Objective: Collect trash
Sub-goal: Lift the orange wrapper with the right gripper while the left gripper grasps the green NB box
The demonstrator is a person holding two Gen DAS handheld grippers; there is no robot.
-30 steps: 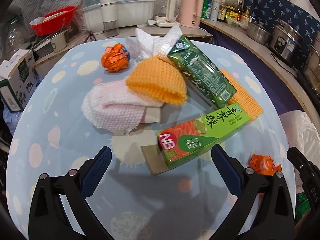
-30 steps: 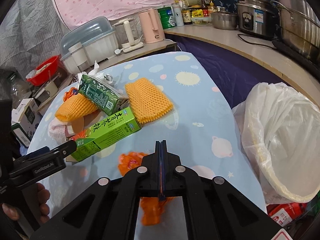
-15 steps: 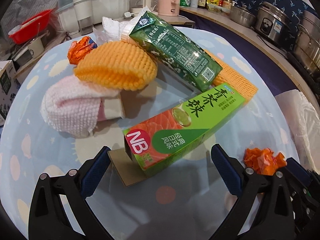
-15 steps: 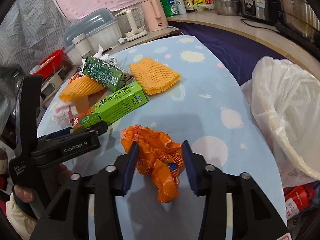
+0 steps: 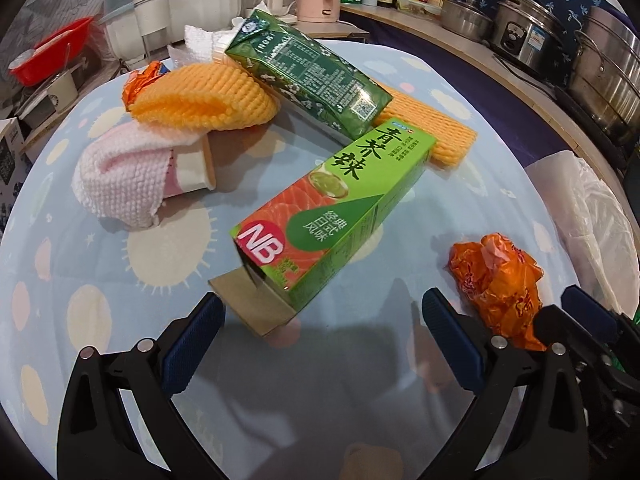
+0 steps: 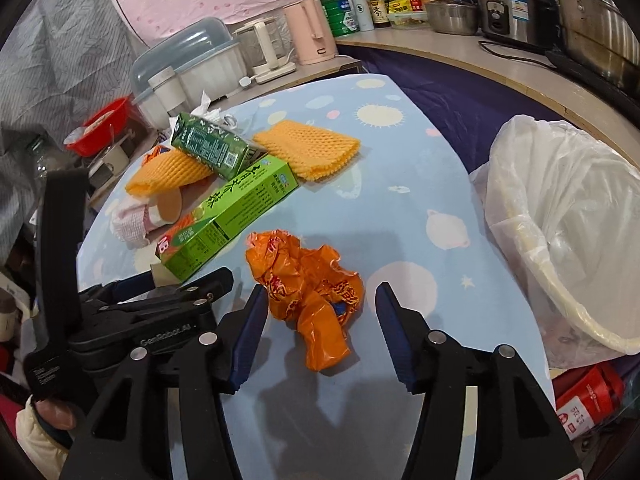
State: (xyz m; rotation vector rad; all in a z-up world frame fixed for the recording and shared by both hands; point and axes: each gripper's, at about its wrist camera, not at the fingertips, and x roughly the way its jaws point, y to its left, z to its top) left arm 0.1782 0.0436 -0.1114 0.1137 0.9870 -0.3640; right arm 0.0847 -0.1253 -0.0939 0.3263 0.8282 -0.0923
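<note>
Cluttered kitchen surface (image 6: 420, 184) carried trash. Right gripper (image 6: 320, 336) stood with jaws wide apart, straddling the crumpled orange wrapper (image 6: 308, 288), ungripped; left gripper (image 5: 320, 344), equally spread, faced the green box (image 5: 336, 208). Closing comes next, then the lined bin (image 6: 560, 216).

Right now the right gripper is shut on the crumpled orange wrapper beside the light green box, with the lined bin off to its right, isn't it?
Not quite: the right gripper is open, its fingers apart on either side of the crumpled orange wrapper, as the right wrist view shows. The light green box and lined bin are as you say.
</note>
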